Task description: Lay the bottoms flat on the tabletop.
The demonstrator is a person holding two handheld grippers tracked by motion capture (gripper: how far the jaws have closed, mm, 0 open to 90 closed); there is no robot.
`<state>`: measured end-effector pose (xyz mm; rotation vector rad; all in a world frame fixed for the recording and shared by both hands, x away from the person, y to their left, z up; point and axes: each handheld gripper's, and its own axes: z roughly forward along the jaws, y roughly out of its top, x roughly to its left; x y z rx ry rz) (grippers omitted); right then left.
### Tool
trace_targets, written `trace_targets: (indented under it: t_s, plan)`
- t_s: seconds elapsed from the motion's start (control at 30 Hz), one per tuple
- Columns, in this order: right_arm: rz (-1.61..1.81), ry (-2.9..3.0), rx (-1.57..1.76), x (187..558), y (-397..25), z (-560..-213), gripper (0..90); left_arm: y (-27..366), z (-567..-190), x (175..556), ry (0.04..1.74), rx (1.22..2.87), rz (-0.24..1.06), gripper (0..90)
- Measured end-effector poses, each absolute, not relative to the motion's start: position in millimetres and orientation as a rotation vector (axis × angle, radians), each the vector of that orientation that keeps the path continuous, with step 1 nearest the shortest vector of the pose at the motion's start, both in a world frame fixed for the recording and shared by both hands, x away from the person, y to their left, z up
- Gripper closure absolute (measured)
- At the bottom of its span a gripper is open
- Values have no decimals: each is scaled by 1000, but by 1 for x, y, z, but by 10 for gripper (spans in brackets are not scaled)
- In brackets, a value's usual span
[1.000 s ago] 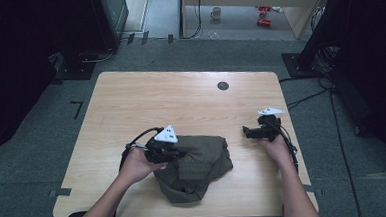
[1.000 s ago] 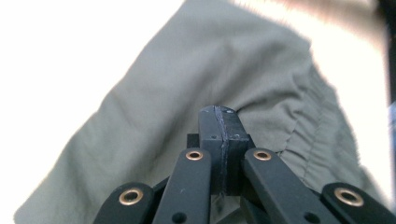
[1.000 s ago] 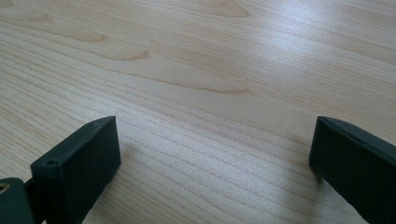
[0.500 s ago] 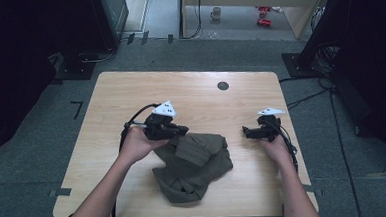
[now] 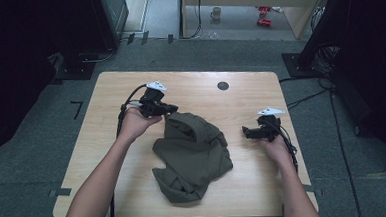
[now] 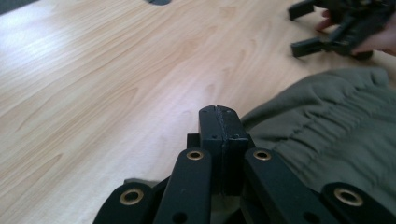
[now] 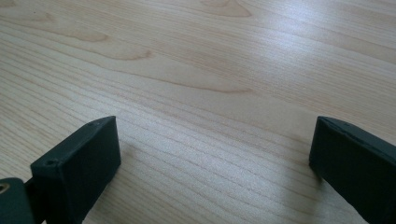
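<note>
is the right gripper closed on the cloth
No, the right gripper is open over bare table, apart from the olive garment.

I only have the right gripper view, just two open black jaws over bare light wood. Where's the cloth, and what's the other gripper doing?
Observer: The crumpled olive-green fabric garment lies mid-table, to the left of your right gripper, with a gap of bare wood between them.
Operator: And the left gripper, is it open too?
Observer: No. In the left gripper view its jaws are pressed together, and the left gripper sits at the garment's edge; whether cloth is pinched between them I cannot tell.
Operator: Which edge of the garment is that?
Observer: The far left corner in the high view, where the cloth is pulled up toward the left gripper and away from the person.
</note>
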<state>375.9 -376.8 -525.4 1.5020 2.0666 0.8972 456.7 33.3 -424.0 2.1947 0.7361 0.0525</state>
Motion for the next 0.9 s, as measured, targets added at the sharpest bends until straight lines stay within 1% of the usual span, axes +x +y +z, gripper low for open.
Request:
trace_targets:
  t_s: [0.17, 0.33, 0.47, 0.53, 0.63, 0.67, 0.9]
  plan:
    - [898, 2066, 1503, 376, -377, -525, 16, 40, -447, 478, 790, 2154, 34, 900]
    - [899, 2066, 1503, 376, -376, -525, 15, 43, -464, 487, 821, 2148, 31, 900]
    - [898, 2066, 1503, 376, -376, -525, 16, 44, -467, 489, 832, 2149, 97, 891]
    - [898, 2066, 1502, 376, -376, -525, 16, 46, -465, 489, 830, 2140, 149, 835]
    - [898, 2066, 1503, 376, -376, -525, 16, 51, -460, 488, 812, 2113, 184, 753]
    - [898, 2067, 1502, 376, -376, -525, 16, 54, -459, 488, 814, 2102, 180, 718]
    - [898, 2067, 1502, 376, -376, -525, 16, 61, -450, 481, 815, 2143, 82, 646]
